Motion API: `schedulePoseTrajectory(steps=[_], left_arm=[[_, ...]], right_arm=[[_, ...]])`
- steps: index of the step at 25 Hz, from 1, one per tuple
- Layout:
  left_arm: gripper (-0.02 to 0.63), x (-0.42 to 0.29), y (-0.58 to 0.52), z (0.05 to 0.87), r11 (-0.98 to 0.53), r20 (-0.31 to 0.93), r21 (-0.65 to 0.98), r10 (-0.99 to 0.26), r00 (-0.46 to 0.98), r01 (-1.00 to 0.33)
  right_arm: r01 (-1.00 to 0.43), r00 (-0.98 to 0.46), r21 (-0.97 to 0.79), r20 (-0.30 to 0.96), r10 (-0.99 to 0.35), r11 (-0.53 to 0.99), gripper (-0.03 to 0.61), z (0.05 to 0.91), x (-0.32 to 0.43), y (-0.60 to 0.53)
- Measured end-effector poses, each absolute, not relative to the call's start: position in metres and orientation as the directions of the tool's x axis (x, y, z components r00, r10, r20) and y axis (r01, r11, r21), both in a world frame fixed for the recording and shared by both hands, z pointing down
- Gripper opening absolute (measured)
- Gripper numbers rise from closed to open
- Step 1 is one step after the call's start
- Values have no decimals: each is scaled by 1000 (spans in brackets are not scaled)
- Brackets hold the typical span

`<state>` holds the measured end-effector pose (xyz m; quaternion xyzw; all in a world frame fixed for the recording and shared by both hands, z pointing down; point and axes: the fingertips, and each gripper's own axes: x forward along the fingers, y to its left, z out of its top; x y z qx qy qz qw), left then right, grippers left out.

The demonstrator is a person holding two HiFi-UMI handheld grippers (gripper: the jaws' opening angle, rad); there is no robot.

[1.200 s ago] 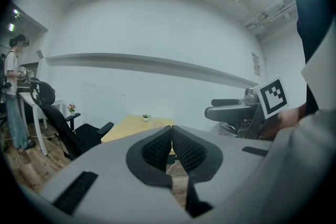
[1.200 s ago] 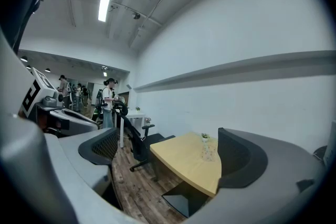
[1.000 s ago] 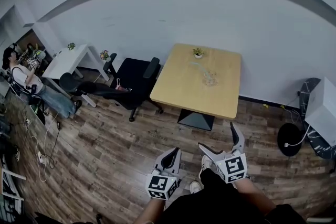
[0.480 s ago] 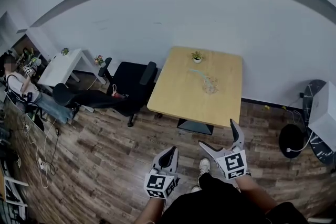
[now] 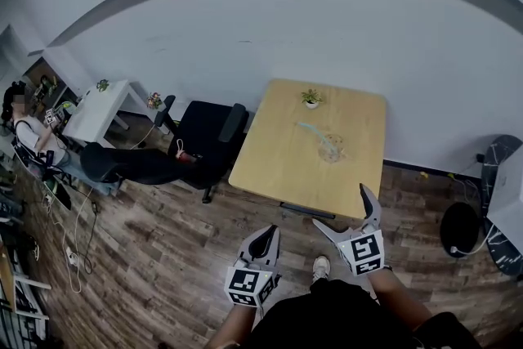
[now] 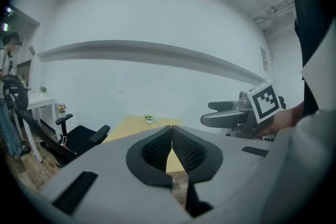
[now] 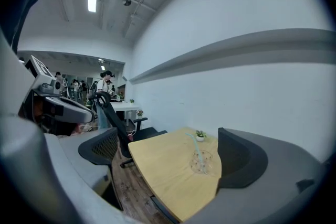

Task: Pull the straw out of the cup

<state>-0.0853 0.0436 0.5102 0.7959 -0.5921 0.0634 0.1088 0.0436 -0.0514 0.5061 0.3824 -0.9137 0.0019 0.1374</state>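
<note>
A clear glass cup (image 5: 331,149) stands on the wooden table (image 5: 278,159), with a pale blue straw (image 5: 315,131) leaning out of it to the upper left. The right gripper view shows the cup (image 7: 201,163) and straw (image 7: 195,147) between the jaws but far ahead. My right gripper (image 5: 343,210) is open and empty, held over the floor short of the table. My left gripper (image 5: 268,236) is shut on nothing, low beside it. In the left gripper view the left gripper (image 6: 171,128) has its pads pressed together.
A small potted plant (image 5: 310,99) sits at the table's far edge. A black office chair (image 5: 204,131) stands left of the table on the wood floor. Farther left are a white desk (image 5: 94,106) and a seated person (image 5: 33,139). A black round stool (image 5: 462,229) is at right.
The table sits slightly closer and further right in the head view. Both grippers keep their poses, the left shut and the right open.
</note>
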Motion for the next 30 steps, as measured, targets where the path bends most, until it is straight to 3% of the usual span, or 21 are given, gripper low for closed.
schedulePoseTrajectory(steps=[15, 30], left_arm=[[20, -91, -41, 504, -219, 235, 106, -942, 238, -970], [20, -151, -122, 530, -228, 239, 152, -936, 259, -962]], right_arm=[[-646, -722, 59, 275, -634, 761, 594, 521, 24, -140], [-657, -692, 72, 340, -637, 751, 594, 549, -29, -220]])
